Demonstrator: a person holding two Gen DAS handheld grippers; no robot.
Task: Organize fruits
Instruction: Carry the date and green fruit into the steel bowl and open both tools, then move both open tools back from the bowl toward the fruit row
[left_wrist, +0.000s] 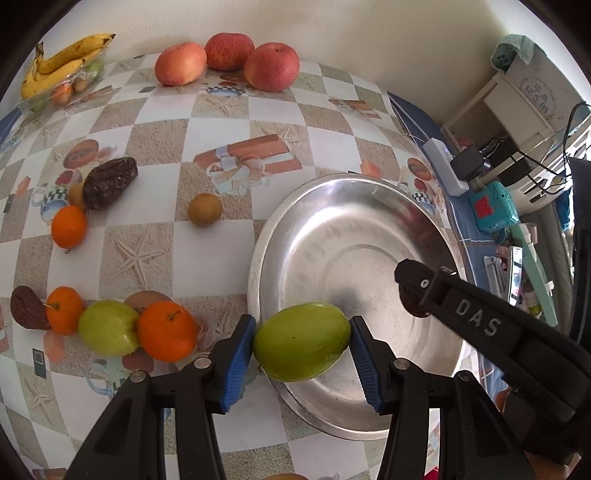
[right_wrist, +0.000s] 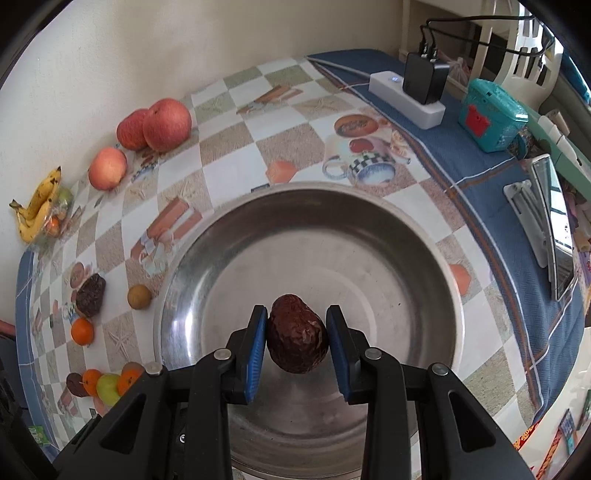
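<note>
Both claws are mid-delivery, I judge: the left claw (left_wrist: 302, 349) grips a green fruit (left_wrist: 301, 341) at the near rim of the steel bowl (left_wrist: 332, 206), and the right claw (right_wrist: 296, 345) grips a dark wrinkled fruit (right_wrist: 297, 334) above the bowl's middle. Next each needs lowering and opening its jaws gently, so nothing bounces out. The bowl looks empty. A clear tray (left_wrist: 44, 98) at the bench's (left_wrist: 229, 122) far corner holds bananas (left_wrist: 55, 64) and small fruit.
</note>
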